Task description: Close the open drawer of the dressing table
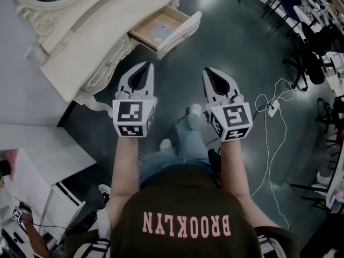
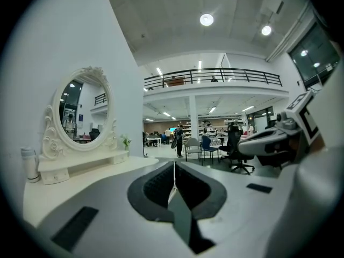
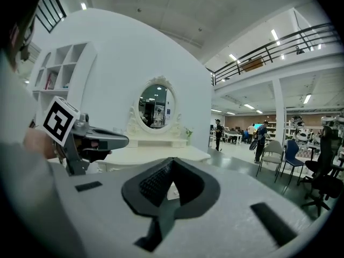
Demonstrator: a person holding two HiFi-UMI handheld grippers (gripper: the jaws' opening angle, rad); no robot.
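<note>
The cream dressing table (image 1: 80, 36) stands at the upper left, and its right-hand drawer (image 1: 165, 30) is pulled out, showing a wooden bottom with a pale sheet in it. My left gripper (image 1: 147, 65) is shut and empty, a short way below the drawer front. My right gripper (image 1: 207, 70) is shut and empty too, beside it over the dark floor. Both point toward the table. In the left gripper view the closed jaws (image 2: 174, 164) aim past the oval mirror (image 2: 83, 110). The right gripper view shows its closed jaws (image 3: 171, 160), the mirror (image 3: 154, 105) and the left gripper (image 3: 94, 141).
A white cable and power strip (image 1: 273, 109) lie on the floor at the right. Black office chairs (image 1: 309, 63) stand beyond them. A white cabinet (image 1: 45, 149) sits at the left. The person's legs and shoes (image 1: 189, 123) are below the grippers.
</note>
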